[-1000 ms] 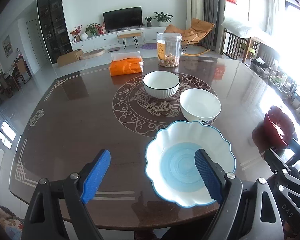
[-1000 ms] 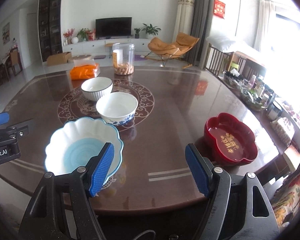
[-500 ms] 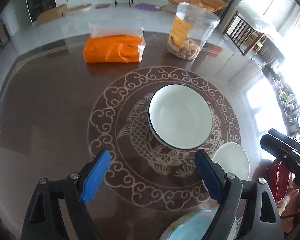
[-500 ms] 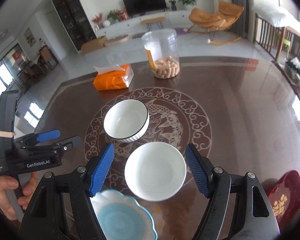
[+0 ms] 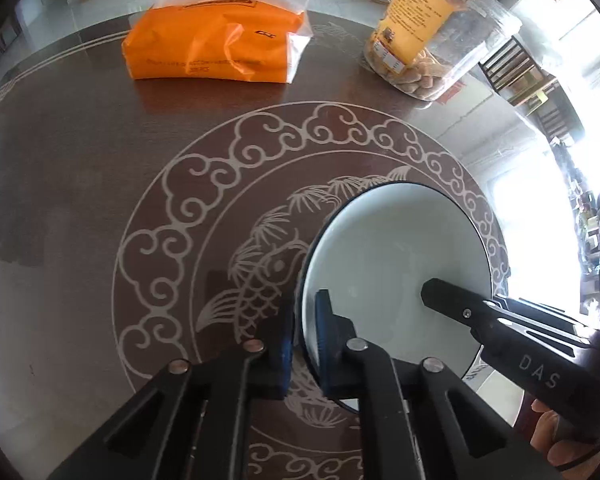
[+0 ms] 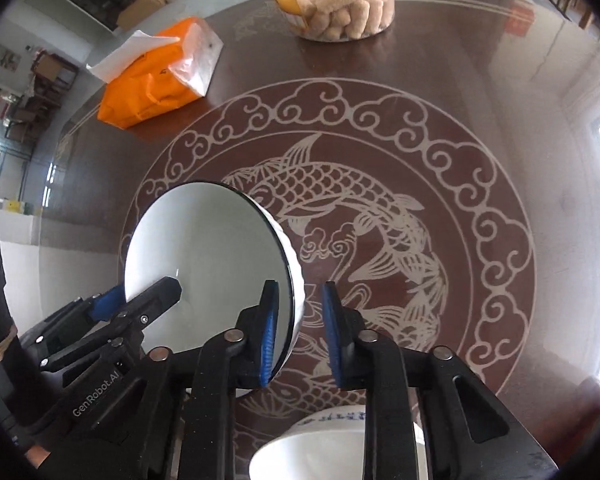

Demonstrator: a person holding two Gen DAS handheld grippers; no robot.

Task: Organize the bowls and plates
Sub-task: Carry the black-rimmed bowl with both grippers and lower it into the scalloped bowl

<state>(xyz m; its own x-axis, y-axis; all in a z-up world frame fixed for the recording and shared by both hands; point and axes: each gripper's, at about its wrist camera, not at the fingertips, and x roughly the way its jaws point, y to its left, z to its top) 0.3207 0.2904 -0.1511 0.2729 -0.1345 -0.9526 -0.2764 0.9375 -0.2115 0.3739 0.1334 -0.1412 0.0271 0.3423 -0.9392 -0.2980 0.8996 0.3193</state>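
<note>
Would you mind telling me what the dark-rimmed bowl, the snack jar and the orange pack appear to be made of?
The dark-rimmed white bowl looks like glazed ceramic: a smooth, glossy inside with soft reflections and a ribbed outer wall. The snack jar seems to be clear plastic, since its contents show through; glass cannot be ruled out. The orange tissue pack looks like thin plastic film, crinkled and shiny, with white paper tissue sticking out of the top.

Orange tissue pack (image 5: 216, 42) and clear jar (image 5: 432, 32) of perhaps biscuit sticks on fish-patterned table (image 5: 68, 208).
</note>
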